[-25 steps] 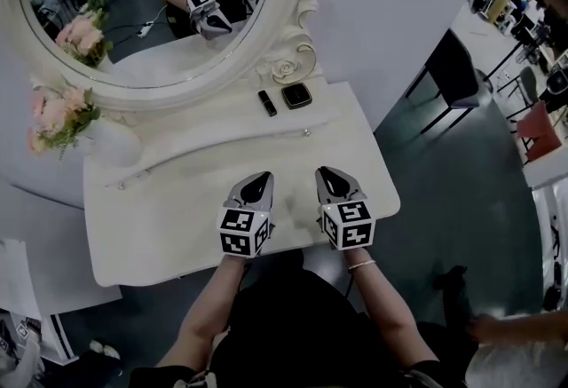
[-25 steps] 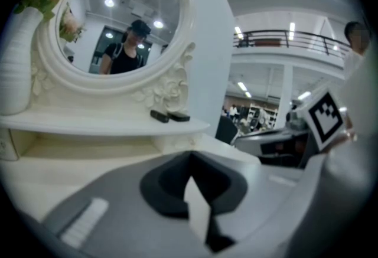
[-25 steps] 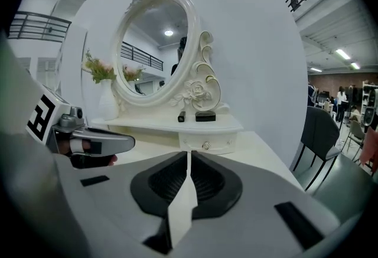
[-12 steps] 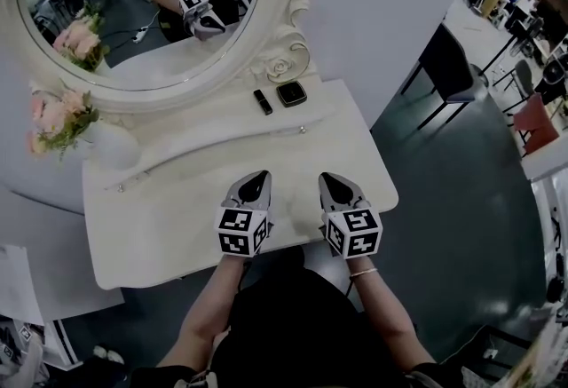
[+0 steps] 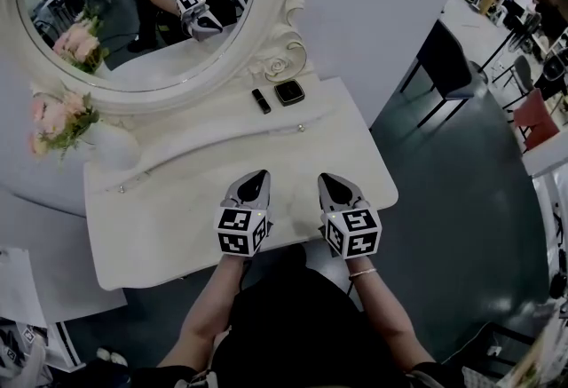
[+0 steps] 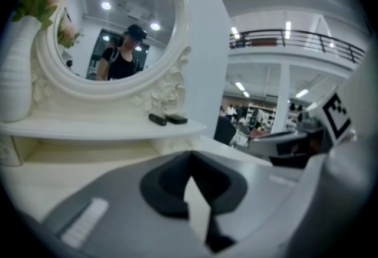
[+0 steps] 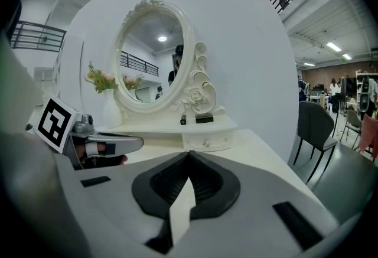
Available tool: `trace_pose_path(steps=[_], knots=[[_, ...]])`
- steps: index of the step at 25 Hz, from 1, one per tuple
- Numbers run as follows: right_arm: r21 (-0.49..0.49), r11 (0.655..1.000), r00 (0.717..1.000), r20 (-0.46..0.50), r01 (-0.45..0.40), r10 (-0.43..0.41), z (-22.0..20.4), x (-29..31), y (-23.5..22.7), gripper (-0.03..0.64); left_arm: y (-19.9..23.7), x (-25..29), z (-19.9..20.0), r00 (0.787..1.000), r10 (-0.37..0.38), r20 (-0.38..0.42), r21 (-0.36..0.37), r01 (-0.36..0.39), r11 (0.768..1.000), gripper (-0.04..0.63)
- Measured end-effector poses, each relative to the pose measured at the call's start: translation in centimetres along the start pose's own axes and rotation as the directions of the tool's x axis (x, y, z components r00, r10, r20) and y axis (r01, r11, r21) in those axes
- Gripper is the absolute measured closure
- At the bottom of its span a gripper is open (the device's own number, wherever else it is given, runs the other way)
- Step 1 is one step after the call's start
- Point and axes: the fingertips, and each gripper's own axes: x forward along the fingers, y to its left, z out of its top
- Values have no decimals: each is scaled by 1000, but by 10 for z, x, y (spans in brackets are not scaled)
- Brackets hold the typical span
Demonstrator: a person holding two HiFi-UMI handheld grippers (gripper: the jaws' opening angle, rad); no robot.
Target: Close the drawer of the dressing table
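While both grippers hang side by side over the front part of the white dressing table (image 5: 169, 231), neither one has anything in it: the left gripper (image 5: 260, 176) has its jaws clenched tip to tip on nothing, and the right gripper (image 5: 327, 178) is likewise fully closed and empty. Each points toward the back of the table, tilted a little downward, and they stand apart from each other without touching. Behind them a raised shelf runs under the oval mirror (image 5: 133, 67), and on that shelf a small black tube (image 5: 261, 100) lies just beside a dark square compact (image 5: 288, 92). At the shelf's left end a white vase (image 5: 111, 145) holds pink flowers (image 5: 58, 120). The drawer (image 7: 204, 143) sits under the right part of the shelf, well ahead of the right gripper's tips, its small round knob (image 5: 300, 127) facing the person; its front seems to sit flush with the shelf's face, though it is too small in these views to be sure. A dark chair (image 5: 448, 67) stands on the floor to the right of the table.
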Motion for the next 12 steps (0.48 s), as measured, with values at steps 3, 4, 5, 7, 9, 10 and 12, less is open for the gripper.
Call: trace_pose_path(steps=[3, 4, 5, 7, 9, 10, 12], knots=[[1, 1000, 1000, -1, -2, 2, 0, 1, 0, 612, 1, 1, 0, 1000, 1, 0, -1, -1, 1000, 591], [1, 1000, 1000, 0, -2, 2, 0, 2, 0, 612, 1, 2, 0, 1000, 1, -1, -1, -1, 1000, 591], [2, 1000, 1000, 0, -3, 3, 0, 3, 0, 612, 1, 2, 1, 1000, 1, -1, -1, -1, 1000, 591], [3, 1000, 1000, 0, -5, 5, 0, 3, 0, 612, 1, 3, 1, 1000, 0, 0, -1, 0, 1000, 591], [6, 1000, 1000, -2, -7, 7, -1, 3, 0, 612, 0, 4, 2, 1000, -1, 2, 0, 1, 1000, 591], [8, 1000, 1000, -3, -8, 8, -1, 3, 0, 612, 0, 4, 2, 1000, -2, 3, 0, 2, 1000, 591], [12, 1000, 1000, -6, -11, 11, -2, 4, 0, 612, 0, 5, 2, 1000, -2, 3, 0, 2, 1000, 591]])
